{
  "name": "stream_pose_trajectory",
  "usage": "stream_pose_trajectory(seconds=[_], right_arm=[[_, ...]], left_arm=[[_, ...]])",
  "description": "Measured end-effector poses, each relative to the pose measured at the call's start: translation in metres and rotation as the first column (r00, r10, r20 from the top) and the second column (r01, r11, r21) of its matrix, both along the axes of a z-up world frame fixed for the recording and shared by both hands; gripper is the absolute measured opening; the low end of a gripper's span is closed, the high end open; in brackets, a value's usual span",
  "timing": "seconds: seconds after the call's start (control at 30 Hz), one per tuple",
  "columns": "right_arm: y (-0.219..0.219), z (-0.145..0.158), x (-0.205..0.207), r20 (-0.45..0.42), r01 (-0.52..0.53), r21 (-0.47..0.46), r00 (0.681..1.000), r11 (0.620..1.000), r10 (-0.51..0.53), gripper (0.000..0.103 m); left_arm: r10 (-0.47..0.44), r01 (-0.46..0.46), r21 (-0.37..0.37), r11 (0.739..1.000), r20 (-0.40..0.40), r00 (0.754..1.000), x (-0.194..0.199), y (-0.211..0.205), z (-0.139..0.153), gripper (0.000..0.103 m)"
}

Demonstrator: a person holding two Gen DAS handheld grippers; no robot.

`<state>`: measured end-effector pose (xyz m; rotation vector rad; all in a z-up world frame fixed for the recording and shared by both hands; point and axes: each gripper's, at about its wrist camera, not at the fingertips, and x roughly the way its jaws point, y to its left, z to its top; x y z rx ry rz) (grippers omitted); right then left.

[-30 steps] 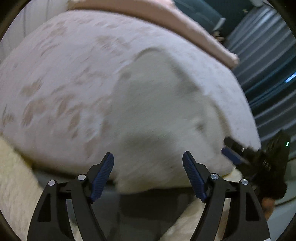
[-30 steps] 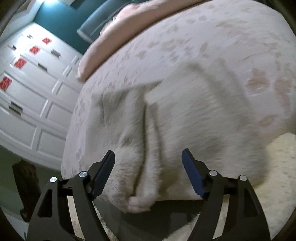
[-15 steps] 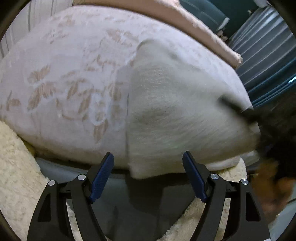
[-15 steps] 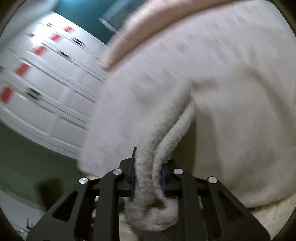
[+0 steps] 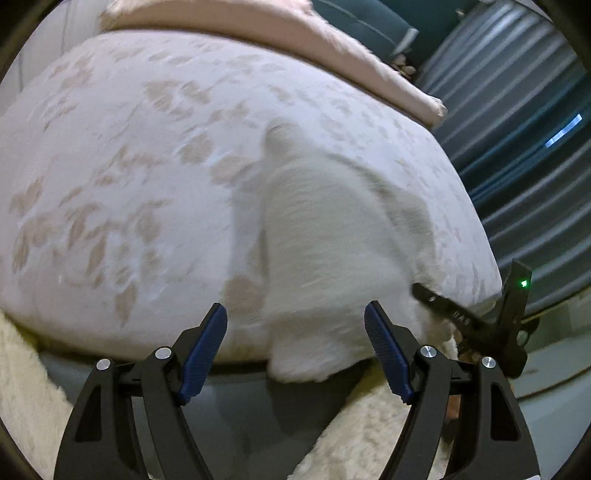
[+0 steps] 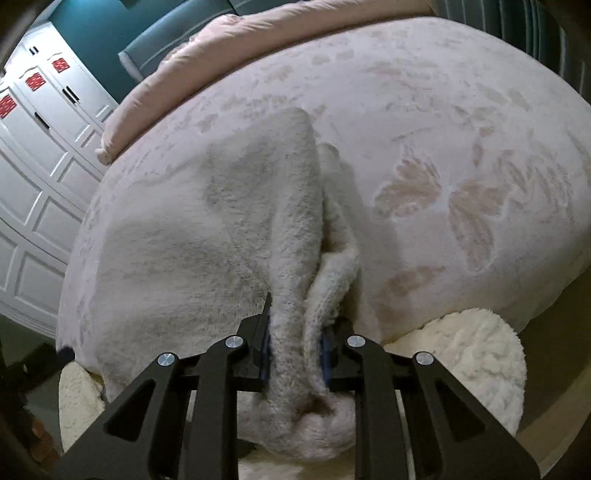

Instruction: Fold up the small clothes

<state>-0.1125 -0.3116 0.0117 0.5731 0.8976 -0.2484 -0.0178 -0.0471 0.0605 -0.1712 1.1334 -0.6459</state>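
Note:
A fluffy white small garment (image 5: 325, 243) lies on the bed near its front edge, one end hanging over the edge. My left gripper (image 5: 295, 343) is open, its blue pads either side of the garment's hanging edge, not touching it. My right gripper (image 6: 295, 343) is shut on a bunched fold of the garment (image 6: 258, 229) and holds it just off the bed's edge. The right gripper also shows at the right in the left wrist view (image 5: 476, 321).
The bed has a pale cover with leaf patterns (image 5: 129, 177) and a pink blanket (image 5: 258, 26) along its far side. A cream fleece throw (image 6: 469, 354) hangs below the bed's front edge. White cupboards (image 6: 33, 155) stand left; ribbed grey curtains (image 5: 517, 110) stand right.
My right gripper has closed on the garment's edge and pulled it up into a fold. My left gripper stays open near the garment's hanging end.

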Motion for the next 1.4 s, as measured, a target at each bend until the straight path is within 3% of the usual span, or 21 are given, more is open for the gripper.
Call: stream_pose_trajectory(seconds=[0.17, 0.23, 0.3, 0.37, 0.57, 0.63, 0.73, 0.83, 0.93, 1.07, 1.2, 1.23, 1.33, 1.4], right_arm=[[-0.003, 0.028, -0.007, 0.121, -0.020, 0.027, 0.992, 0.999, 0.017, 0.020], [-0.008, 0.014, 0.001, 0.069, -0.022, 0.007, 0.997, 1.000, 0.022, 0.021], [-0.016, -0.014, 0.015, -0.038, -0.023, 0.059, 0.999, 0.998, 0.026, 0.023], [-0.025, -0.019, 0.012, -0.022, 0.001, 0.140, 1.000, 0.990, 0.002, 0.025], [-0.021, 0.031, -0.008, 0.039, 0.066, 0.048, 0.997, 0.997, -0.068, 0.031], [-0.009, 0.056, -0.008, 0.095, 0.020, 0.025, 0.995, 0.999, -0.023, 0.031], [0.018, 0.067, 0.010, 0.125, -0.096, 0.056, 0.988, 0.994, 0.088, 0.031], [0.053, 0.040, 0.037, 0.060, -0.213, 0.072, 0.976, 0.974, 0.209, 0.031], [0.077, -0.018, 0.057, -0.076, -0.261, 0.109, 0.960, 0.959, 0.270, 0.030], [0.071, 0.003, 0.056, -0.051, -0.241, 0.124, 0.967, 0.963, 0.248, 0.031], [0.071, 0.033, 0.059, 0.054, -0.266, 0.133, 0.964, 0.955, 0.261, 0.031], [0.074, 0.029, 0.062, 0.040, -0.279, 0.129, 0.960, 0.951, 0.277, 0.031], [0.092, -0.018, 0.079, -0.073, -0.317, 0.170, 0.940, 0.933, 0.333, 0.031], [0.097, -0.029, 0.077, -0.041, -0.328, 0.187, 0.939, 0.926, 0.340, 0.031]], left_arm=[[-0.056, 0.054, 0.028, 0.998, 0.079, 0.995, 0.003, -0.044, 0.009, 0.074], [-0.047, 0.042, 0.077, 0.996, 0.069, 0.996, 0.010, -0.057, -0.004, 0.074], [-0.025, 0.019, 0.139, 0.990, 0.042, 0.999, 0.017, -0.066, -0.025, 0.074], [-0.024, 0.019, 0.196, 0.980, 0.024, 0.999, 0.022, -0.070, -0.041, 0.074], [-0.010, 0.009, 0.200, 0.980, 0.001, 1.000, 0.026, -0.062, -0.052, 0.076], [-0.001, 0.002, 0.185, 0.983, -0.010, 1.000, 0.025, -0.057, -0.048, 0.076], [0.024, -0.024, 0.167, 0.986, -0.001, 1.000, 0.019, -0.047, -0.035, 0.074], [0.044, -0.049, 0.179, 0.983, 0.032, 0.999, 0.012, -0.036, -0.024, 0.074], [0.061, -0.067, 0.201, 0.977, 0.039, 0.997, 0.010, -0.025, -0.020, 0.074], [0.093, -0.100, 0.214, 0.972, 0.046, 0.995, 0.010, -0.010, -0.018, 0.074], [0.119, -0.122, 0.210, 0.970, 0.027, 0.993, 0.011, -0.002, -0.022, 0.074], [0.120, -0.122, 0.216, 0.969, 0.024, 0.993, 0.012, -0.002, -0.023, 0.074], [0.120, -0.124, 0.215, 0.969, 0.029, 0.992, 0.009, -0.004, -0.021, 0.074], [0.112, -0.118, 0.210, 0.971, 0.039, 0.993, 0.009, -0.005, -0.019, 0.074]])
